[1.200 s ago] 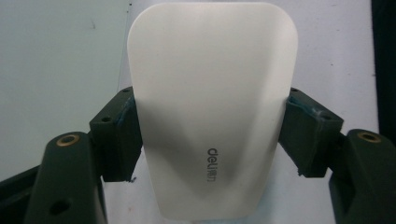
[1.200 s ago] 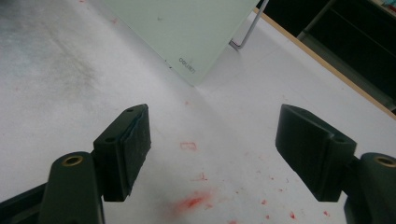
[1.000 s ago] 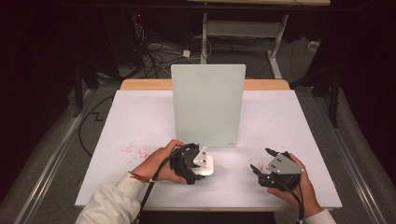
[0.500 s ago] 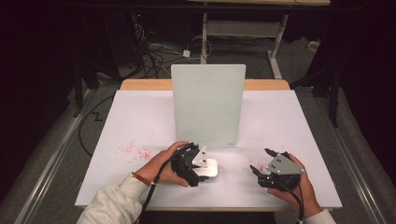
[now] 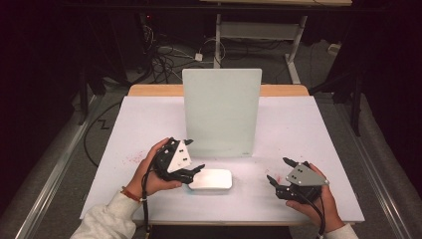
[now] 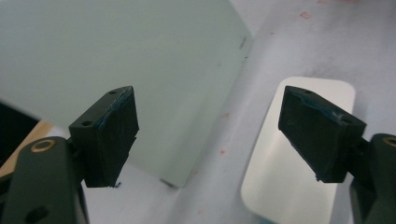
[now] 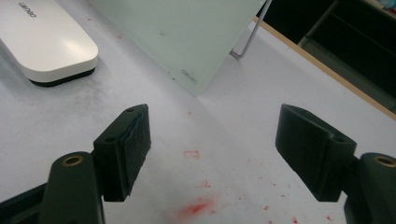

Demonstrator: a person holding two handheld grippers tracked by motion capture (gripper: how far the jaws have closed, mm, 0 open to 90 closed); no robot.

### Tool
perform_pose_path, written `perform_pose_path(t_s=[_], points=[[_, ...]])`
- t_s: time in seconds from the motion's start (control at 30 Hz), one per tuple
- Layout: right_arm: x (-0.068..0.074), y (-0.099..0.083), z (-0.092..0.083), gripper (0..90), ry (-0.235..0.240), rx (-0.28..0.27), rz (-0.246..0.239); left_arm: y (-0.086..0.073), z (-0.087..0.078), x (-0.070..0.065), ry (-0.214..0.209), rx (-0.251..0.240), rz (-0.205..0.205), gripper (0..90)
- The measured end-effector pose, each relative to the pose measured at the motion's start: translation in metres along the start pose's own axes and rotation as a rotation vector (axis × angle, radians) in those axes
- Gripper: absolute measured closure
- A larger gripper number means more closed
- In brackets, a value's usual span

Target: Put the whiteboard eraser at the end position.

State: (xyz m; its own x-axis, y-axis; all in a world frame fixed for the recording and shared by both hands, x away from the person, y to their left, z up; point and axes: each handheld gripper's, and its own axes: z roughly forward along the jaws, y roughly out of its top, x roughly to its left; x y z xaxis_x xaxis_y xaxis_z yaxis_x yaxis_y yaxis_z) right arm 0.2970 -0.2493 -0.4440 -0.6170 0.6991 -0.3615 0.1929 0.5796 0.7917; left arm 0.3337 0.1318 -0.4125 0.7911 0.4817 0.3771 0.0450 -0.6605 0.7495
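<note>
A white oblong eraser (image 5: 210,179) lies flat on the white table (image 5: 149,124), just in front of an upright pale green glass board (image 5: 221,112). My left gripper (image 5: 195,155) is open at the eraser's left end, its lower finger just over that end, with nothing between the jaws. In the left gripper view the board (image 6: 116,60) stands ahead and the eraser (image 6: 299,154) lies under the right jaw of the gripper (image 6: 210,126). My right gripper (image 5: 277,169) rests open at the front right. Its view (image 7: 215,140) has the eraser (image 7: 46,42) at the upper left.
The board (image 7: 187,32) rests on a thin wire stand (image 7: 247,37). Red marker smudges (image 7: 196,205) dot the table near the right gripper, and more smudges (image 5: 134,159) lie at the left. A wooden strip (image 5: 154,90) runs along the far edge, with cables on the floor beyond.
My left gripper has tilted up and back to the left, off the eraser, which now lies uncovered on the table. The right gripper has barely moved.
</note>
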Motion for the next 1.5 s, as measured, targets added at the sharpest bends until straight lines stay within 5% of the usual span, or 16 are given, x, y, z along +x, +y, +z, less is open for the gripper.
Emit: perform_pose_path(t_s=[0.27,0.5,0.77,0.97,1.5], points=[[-0.004,-0.001,-0.003,26.8,-0.001,-0.018,0.017,-0.038,-0.021,0.007,0.144,0.021,-0.074,19.5],[-0.006,-0.002,-0.004,26.2,0.003,-0.028,0.029,-0.074,-0.034,0.008,0.218,0.064,-0.149,19.5],[-0.007,-0.003,-0.005,25.7,0.008,-0.038,0.037,-0.102,-0.043,-0.005,0.232,0.120,-0.239,19.5],[-0.006,-0.002,-0.007,25.5,-0.002,-0.038,0.036,-0.101,-0.040,-0.008,0.227,0.134,-0.210,19.5],[-0.006,-0.003,-0.007,25.2,-0.004,-0.034,0.036,-0.102,-0.038,-0.005,0.202,0.133,-0.225,19.5]])
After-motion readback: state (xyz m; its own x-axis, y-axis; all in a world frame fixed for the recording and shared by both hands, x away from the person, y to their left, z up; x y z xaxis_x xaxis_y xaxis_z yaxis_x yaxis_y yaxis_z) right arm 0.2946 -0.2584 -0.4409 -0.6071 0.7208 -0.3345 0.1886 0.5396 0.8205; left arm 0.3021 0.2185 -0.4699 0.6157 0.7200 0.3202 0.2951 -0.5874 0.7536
